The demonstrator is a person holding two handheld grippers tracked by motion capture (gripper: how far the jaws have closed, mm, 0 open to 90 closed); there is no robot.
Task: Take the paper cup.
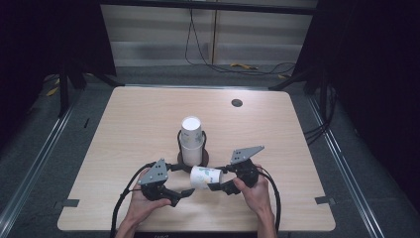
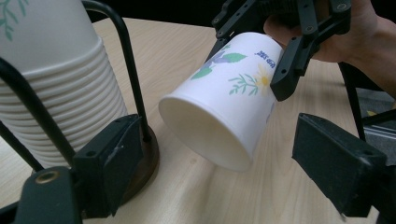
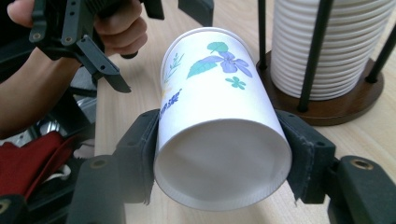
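The right gripper (image 3: 219,163) has its two black jaws pressed against the sides of a flowered paper cup (image 3: 219,135), which lies on its side off the table, just in front of the wooden-based cup holder (image 1: 192,157). The right gripper view looks at the cup's closed bottom and the leaf and flower print along its wall; the left gripper view shows the cup's open rim (image 2: 205,135) facing the camera, tilted down toward the tabletop (image 2: 280,186). The left gripper (image 1: 179,194) sits just left of the held cup, its jaws spread wide with nothing between them. In the high view both hands rest low at the near edge, forearms coming in from below, grippers angled toward each other. Beyond the held cup, the stack of white cups (image 1: 191,141) stands upright inside the holder's black rods.
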